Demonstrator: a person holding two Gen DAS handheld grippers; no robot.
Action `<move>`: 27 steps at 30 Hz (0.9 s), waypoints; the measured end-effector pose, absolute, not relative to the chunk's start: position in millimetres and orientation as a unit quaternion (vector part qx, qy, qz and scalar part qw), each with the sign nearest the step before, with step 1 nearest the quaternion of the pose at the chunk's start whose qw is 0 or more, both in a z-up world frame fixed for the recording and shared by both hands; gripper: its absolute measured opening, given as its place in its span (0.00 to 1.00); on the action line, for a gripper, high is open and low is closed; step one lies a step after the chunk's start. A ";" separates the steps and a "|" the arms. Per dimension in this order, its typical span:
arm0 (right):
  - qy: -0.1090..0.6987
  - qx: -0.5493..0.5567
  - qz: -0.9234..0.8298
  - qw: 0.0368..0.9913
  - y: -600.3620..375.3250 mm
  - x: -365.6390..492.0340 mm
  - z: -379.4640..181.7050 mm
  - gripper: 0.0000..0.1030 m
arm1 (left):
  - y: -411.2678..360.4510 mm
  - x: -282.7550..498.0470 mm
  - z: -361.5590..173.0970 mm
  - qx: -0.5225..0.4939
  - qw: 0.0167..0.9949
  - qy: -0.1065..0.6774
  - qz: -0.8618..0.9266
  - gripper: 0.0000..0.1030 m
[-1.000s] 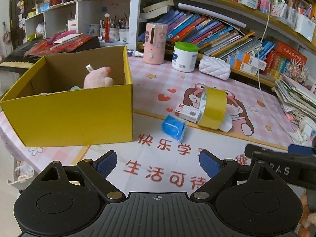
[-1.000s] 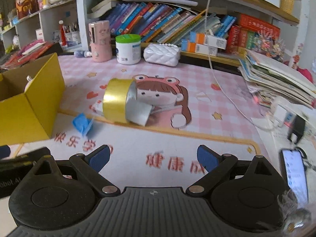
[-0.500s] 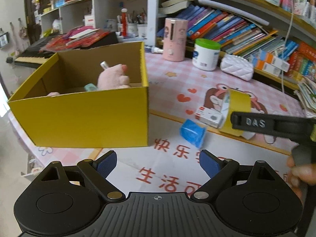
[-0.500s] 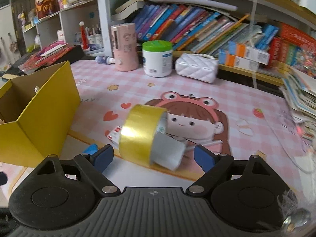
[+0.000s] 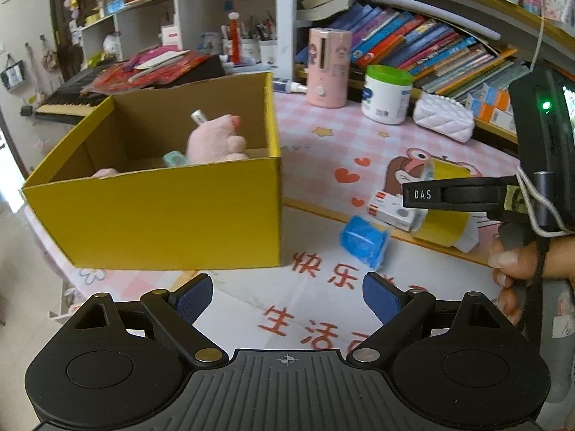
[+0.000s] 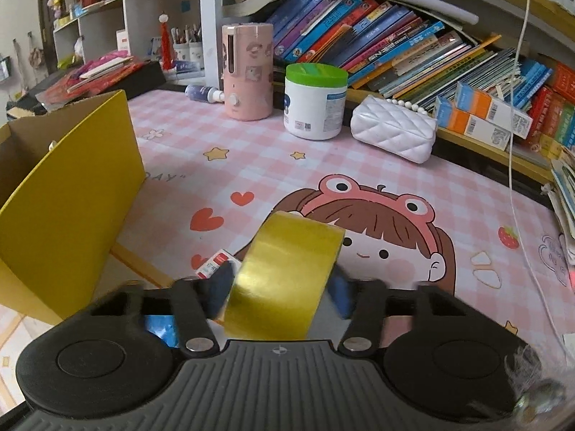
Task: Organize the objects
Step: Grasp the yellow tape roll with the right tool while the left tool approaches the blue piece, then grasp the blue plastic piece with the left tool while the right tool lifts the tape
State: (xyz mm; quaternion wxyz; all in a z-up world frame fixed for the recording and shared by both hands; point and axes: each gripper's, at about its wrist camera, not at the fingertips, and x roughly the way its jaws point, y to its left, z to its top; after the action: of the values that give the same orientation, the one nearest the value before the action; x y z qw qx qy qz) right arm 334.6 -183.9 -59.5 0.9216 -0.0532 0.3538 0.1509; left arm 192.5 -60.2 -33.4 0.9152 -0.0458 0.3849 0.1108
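Note:
A yellow tape roll point(image 6: 287, 273) stands on edge on the pink cartoon mat, and my right gripper point(image 6: 280, 289) is closing on it, a blue pad on either side. The left wrist view shows that gripper's finger point(image 5: 452, 194) crossing in front of the tape roll point(image 5: 444, 230), with a person's hand point(image 5: 517, 262) on the grip. My left gripper point(image 5: 287, 298) hangs open over the mat's printed characters, nothing between its pads. A small white and red box point(image 5: 390, 210) and a blue cup point(image 5: 363, 240) lie beside the roll. The open yellow box point(image 5: 161, 212) holds a pink plush toy point(image 5: 215, 140).
Along the back stand a pink humidifier point(image 6: 248, 72), a white jar with a green lid point(image 6: 314, 102) and a white quilted purse point(image 6: 393, 133). Behind them is a shelf of books point(image 6: 377, 46). A white cable point(image 6: 517, 143) hangs down at the right. The yellow box's wall point(image 6: 64, 208) rises at the left.
My right gripper has moved forward to the tape roll and its jaws have come in from wide open onto the roll's sides. The left gripper has stayed open and turned a little leftward.

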 end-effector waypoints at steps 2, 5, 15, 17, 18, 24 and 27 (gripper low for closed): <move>0.363 -0.036 0.158 0.917 -193.1 334.2 -56.6 0.42 | -64.4 196.4 -34.1 -0.044 0.916 0.385 0.101 0.90; 0.374 -0.001 0.161 0.913 -213.3 327.2 -52.2 0.40 | -71.9 203.9 -36.0 -0.043 0.917 0.386 0.085 0.90; 0.337 0.000 0.143 0.931 -263.3 295.5 -23.9 0.39 | -103.7 237.5 -49.8 -0.029 0.918 0.391 0.054 0.88; 0.324 0.002 0.146 0.935 -269.9 289.5 -17.5 0.39 | -106.5 245.7 -52.8 -0.029 0.918 0.393 0.055 0.87; 0.319 0.004 0.147 0.936 -273.0 288.1 -15.4 0.39 | -107.4 249.8 -54.2 -0.033 0.917 0.393 0.055 0.87; 0.310 0.001 0.132 0.942 -287.6 283.1 -11.1 0.39 | -115.5 275.5 -64.1 -0.022 0.917 0.393 0.063 0.84; 0.322 0.001 0.130 0.938 -292.4 280.4 -15.1 0.39 | -113.5 289.9 -74.3 -0.028 0.910 0.406 0.080 0.75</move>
State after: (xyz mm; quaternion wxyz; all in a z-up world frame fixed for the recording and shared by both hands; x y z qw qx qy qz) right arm 280.4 -292.4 -15.1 0.9378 0.0012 0.3219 0.1300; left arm 289.9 -113.5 -74.3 0.9098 -0.0281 0.4063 0.0799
